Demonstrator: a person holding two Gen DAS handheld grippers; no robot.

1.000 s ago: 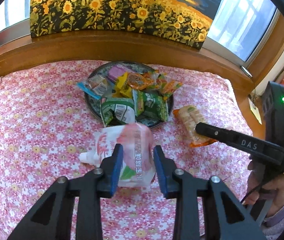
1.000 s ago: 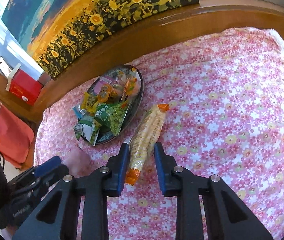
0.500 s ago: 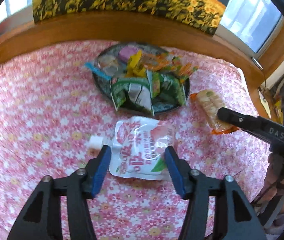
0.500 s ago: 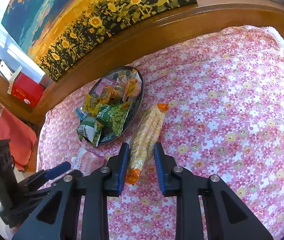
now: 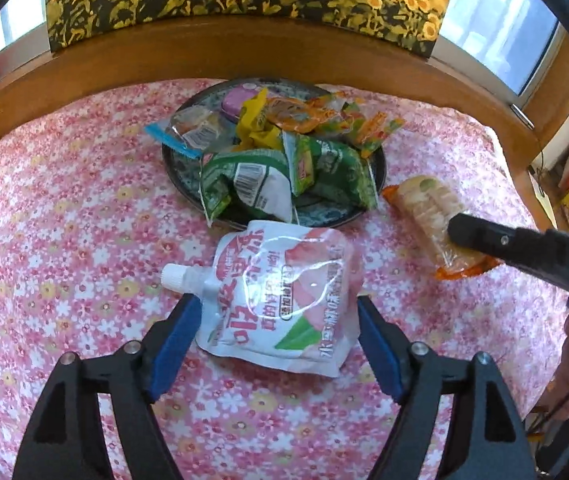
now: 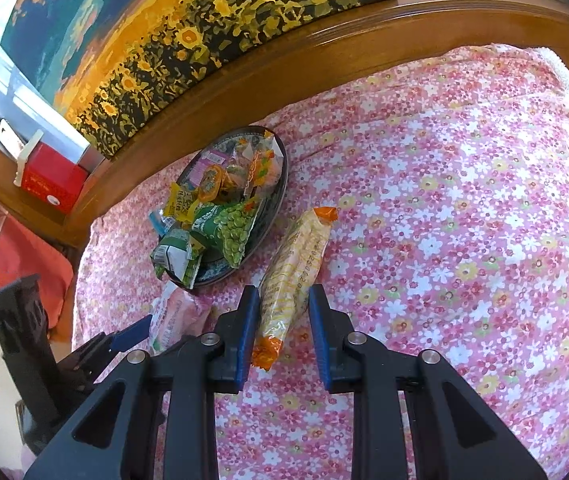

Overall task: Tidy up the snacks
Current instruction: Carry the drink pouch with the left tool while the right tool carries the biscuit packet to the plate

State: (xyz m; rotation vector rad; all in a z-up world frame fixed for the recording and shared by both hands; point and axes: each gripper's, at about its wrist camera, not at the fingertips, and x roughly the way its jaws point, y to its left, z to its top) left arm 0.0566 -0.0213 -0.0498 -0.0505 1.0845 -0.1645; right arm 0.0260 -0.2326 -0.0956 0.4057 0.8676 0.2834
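On floral-cloth desk (image 5: 64, 240), dark plate (image 5: 336, 216) w/ heap of snack packets: green pea bags, yellow & orange sachets, purple pack. Pink-white spout pouch (image 5: 280, 300) lies just below plate, betw. left gripper (image 5: 280, 344) fingers, which have just opened, clear of it. Right gripper (image 6: 280, 336) fingers clamped on cracker sleeve (image 6: 296, 264); "DAS" on its arm.

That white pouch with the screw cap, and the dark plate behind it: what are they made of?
The pouch looks like soft, glossy plastic film: it crinkles and catches glare. Its cap seems hard white plastic. The plate looks like glazed ceramic, judging by its shiny patterned rim, though that is a guess.
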